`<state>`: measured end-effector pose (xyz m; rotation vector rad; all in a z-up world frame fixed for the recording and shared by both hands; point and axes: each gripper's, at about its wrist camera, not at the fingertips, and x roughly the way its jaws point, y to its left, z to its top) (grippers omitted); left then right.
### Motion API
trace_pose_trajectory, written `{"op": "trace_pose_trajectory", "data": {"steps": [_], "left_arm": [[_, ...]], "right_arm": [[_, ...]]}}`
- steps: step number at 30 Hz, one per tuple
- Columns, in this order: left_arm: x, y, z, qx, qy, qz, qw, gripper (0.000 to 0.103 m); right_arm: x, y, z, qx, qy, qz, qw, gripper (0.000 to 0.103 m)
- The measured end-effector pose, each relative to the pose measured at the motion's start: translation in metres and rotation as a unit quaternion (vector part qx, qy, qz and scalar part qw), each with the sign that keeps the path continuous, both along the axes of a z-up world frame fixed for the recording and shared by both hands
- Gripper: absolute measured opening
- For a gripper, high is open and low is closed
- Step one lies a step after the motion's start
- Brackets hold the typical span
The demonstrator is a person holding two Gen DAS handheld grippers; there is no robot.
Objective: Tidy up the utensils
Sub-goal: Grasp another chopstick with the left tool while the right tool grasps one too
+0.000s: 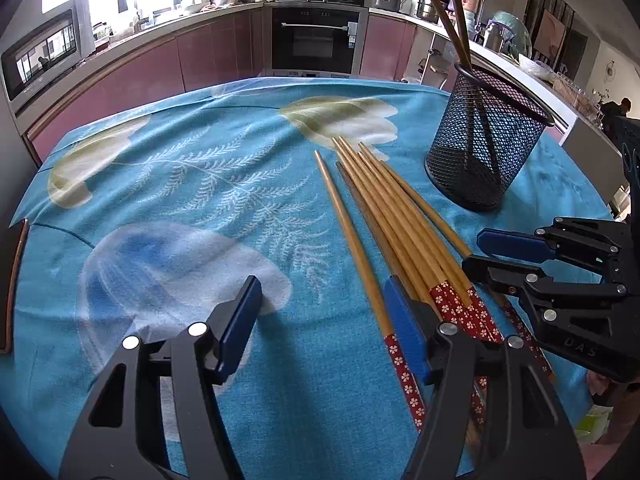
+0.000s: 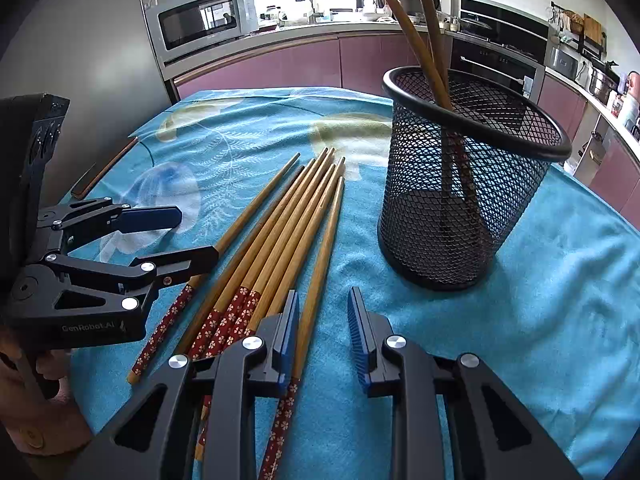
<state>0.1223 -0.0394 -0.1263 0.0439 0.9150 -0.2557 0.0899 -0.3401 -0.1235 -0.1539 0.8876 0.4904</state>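
Teal tablecloth point(image 2: 540, 320): microwave point(image 2: 202, 20) right-view only.

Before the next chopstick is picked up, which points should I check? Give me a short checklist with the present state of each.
1. Left gripper open: ok, jaws wide apart, nothing between them.
2. Right gripper open: ok, jaws apart, nothing held.
3. Mesh holder upright on the blue cloth: ok, with room inside beside the chopsticks already in it.
4. Loose chopsticks within reach: ok, they lie in a bundle on the cloth between the two grippers.
5. One chopstick is separate enough to grasp alone: ok, the rightmost chopstick lies slightly apart.
6. Grippers clear of each other: cannot tell, they are close together.
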Motion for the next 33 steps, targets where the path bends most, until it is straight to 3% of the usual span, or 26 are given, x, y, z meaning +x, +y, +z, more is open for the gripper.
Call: {"op": "trace_pose_trajectory", "data": {"steps": [15,22,24,33], "left_arm": [[0.009,0.000,0.001,0.003,0.001,0.009,1.0000,0.047],[0.012,-0.001,0.001,-0.003,0.004,0.008,1.0000,0.035],[0.014,-0.001,0.001,-0.012,0.010,0.001,0.9999,0.025],[0.022,-0.003,0.000,-0.033,0.024,0.001,0.9992,0.010]], "right_arm": [[0.008,0.008,-0.001,-0.011,-0.009,-0.002,1.000,0.018],[0.010,0.010,-0.001,-0.007,-0.006,0.001,1.000,0.009],[0.011,0.011,0.000,-0.007,-0.005,0.001,1.000,0.008],[0.013,0.007,0.000,0.003,0.002,-0.006,1.000,0.008]]}}
